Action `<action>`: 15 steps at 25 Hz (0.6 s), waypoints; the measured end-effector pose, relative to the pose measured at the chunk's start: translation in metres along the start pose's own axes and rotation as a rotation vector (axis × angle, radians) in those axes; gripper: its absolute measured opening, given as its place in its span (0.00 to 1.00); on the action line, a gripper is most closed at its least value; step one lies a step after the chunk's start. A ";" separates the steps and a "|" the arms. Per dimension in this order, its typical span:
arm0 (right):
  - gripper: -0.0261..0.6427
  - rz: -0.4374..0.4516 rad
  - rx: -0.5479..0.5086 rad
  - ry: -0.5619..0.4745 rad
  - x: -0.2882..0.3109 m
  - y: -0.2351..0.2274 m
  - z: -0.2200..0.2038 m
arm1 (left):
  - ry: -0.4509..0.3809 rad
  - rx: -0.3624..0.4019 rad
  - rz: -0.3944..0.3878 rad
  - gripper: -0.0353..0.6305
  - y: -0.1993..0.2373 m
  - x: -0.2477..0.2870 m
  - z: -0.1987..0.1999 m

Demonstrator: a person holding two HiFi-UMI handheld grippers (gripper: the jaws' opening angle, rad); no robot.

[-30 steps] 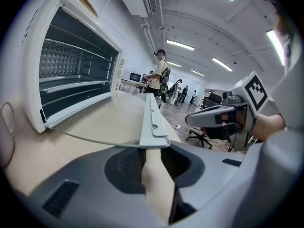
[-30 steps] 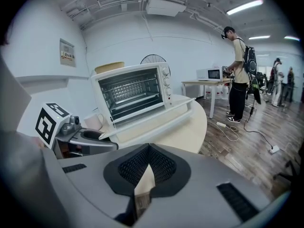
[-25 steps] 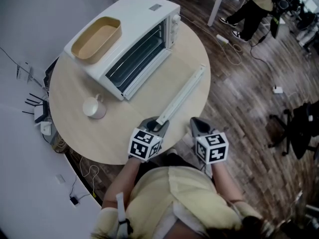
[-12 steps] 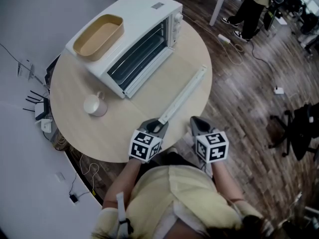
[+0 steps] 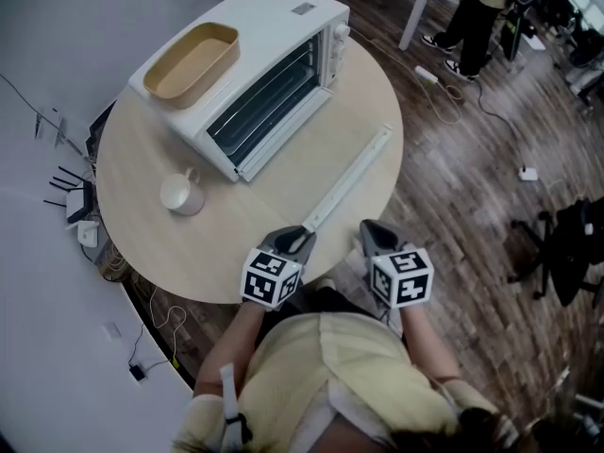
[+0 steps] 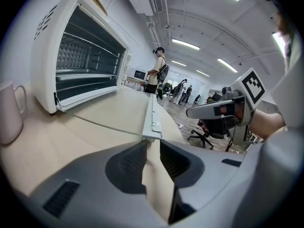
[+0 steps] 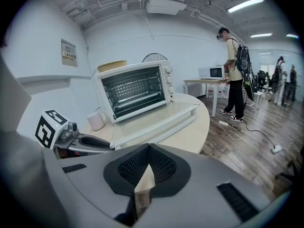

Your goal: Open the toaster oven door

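Note:
The white toaster oven [image 5: 255,55] stands at the back of the round table [image 5: 189,253]. Its glass door [image 5: 302,149] lies fully open and flat on the tabletop, and the long white handle [image 5: 349,182] runs toward me. My left gripper [image 5: 300,238] sits at the handle's near end. Its jaws stand apart with nothing between them, and in the left gripper view the handle [image 6: 152,118] ends just ahead of its tips [image 6: 152,146]. My right gripper [image 5: 370,232] hovers beyond the table's edge, to the right of the handle, with its jaws [image 7: 148,148] closed and holding nothing.
A white mug [image 5: 181,194] stands left of the open door. A tan tray [image 5: 192,61] rests on the oven's top. A person [image 7: 235,75] stands by a desk further back. Cables lie on the wooden floor [image 5: 472,196] to the right.
The head view has shifted slightly. The grippers and the door stay where they were.

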State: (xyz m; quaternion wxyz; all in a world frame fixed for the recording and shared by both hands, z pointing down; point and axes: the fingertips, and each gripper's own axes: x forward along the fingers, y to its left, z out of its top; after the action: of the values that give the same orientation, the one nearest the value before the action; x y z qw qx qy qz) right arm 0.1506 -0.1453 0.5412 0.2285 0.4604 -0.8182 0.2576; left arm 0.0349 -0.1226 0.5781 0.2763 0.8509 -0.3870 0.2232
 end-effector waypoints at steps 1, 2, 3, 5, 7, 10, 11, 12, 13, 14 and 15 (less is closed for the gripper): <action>0.04 0.000 0.000 -0.002 0.000 0.000 0.000 | -0.001 -0.002 0.000 0.18 0.000 -0.002 -0.001; 0.04 -0.001 0.001 -0.004 -0.001 0.001 0.000 | -0.002 -0.004 0.001 0.18 0.000 -0.004 -0.002; 0.04 -0.001 0.002 -0.005 -0.002 0.001 -0.001 | -0.003 -0.009 0.003 0.18 0.000 -0.006 -0.004; 0.04 -0.001 0.001 -0.007 -0.004 0.002 -0.002 | -0.004 -0.022 0.007 0.18 0.001 -0.012 -0.008; 0.04 0.002 -0.001 -0.010 -0.006 0.003 -0.002 | -0.010 -0.038 0.015 0.18 0.002 -0.019 -0.011; 0.04 0.005 -0.003 -0.022 -0.009 0.006 -0.001 | -0.035 -0.059 0.033 0.16 0.005 -0.030 -0.010; 0.04 0.004 -0.003 -0.025 -0.010 0.006 -0.001 | -0.047 -0.065 0.041 0.16 0.006 -0.034 -0.009; 0.04 0.002 -0.002 -0.025 -0.011 0.006 -0.001 | -0.060 -0.072 0.051 0.15 0.007 -0.038 -0.008; 0.04 0.001 -0.001 -0.024 -0.011 0.007 -0.002 | -0.074 -0.080 0.062 0.15 0.008 -0.041 -0.007; 0.04 0.002 -0.001 -0.022 -0.012 0.007 -0.003 | -0.088 -0.089 0.074 0.12 0.009 -0.045 -0.007; 0.04 0.005 0.000 -0.023 -0.013 0.008 -0.003 | -0.101 -0.097 0.085 0.10 0.010 -0.048 -0.006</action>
State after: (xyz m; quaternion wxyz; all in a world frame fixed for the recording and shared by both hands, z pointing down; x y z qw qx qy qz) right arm 0.1501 -0.1317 0.5340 0.2183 0.4612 -0.8220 0.2527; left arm -0.0029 -0.0983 0.5566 0.2876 0.8296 -0.4465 0.1723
